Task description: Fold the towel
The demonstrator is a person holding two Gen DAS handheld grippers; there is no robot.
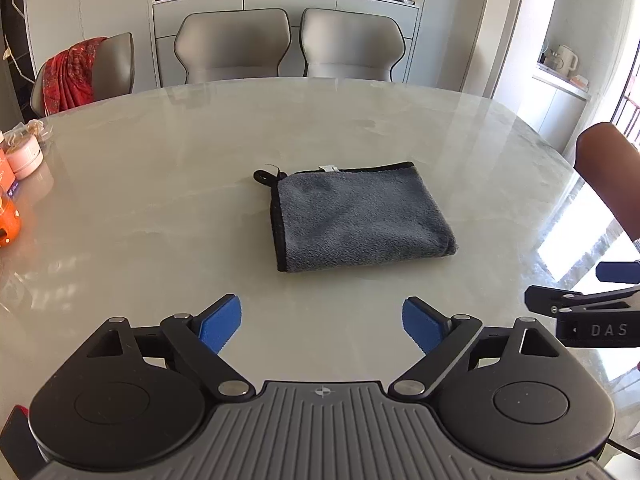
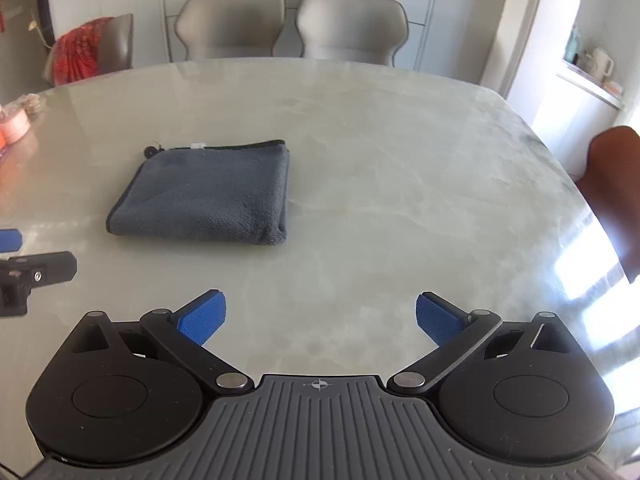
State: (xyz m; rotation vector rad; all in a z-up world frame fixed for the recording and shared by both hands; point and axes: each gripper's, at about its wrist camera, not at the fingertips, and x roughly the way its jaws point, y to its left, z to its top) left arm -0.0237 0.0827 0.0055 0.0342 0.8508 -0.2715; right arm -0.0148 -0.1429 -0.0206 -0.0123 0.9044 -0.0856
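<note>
A grey towel with a black hem and a small loop lies folded into a compact rectangle on the pale marble table. It also shows in the right wrist view, left of centre. My left gripper is open and empty, held above the table a short way in front of the towel. My right gripper is open and empty, in front and to the right of the towel. Each gripper's tip shows at the edge of the other's view.
Pink and orange containers stand at the table's left edge. Two grey chairs stand beyond the far edge, with a red cloth over a third chair at the left. A brown chair stands at the right.
</note>
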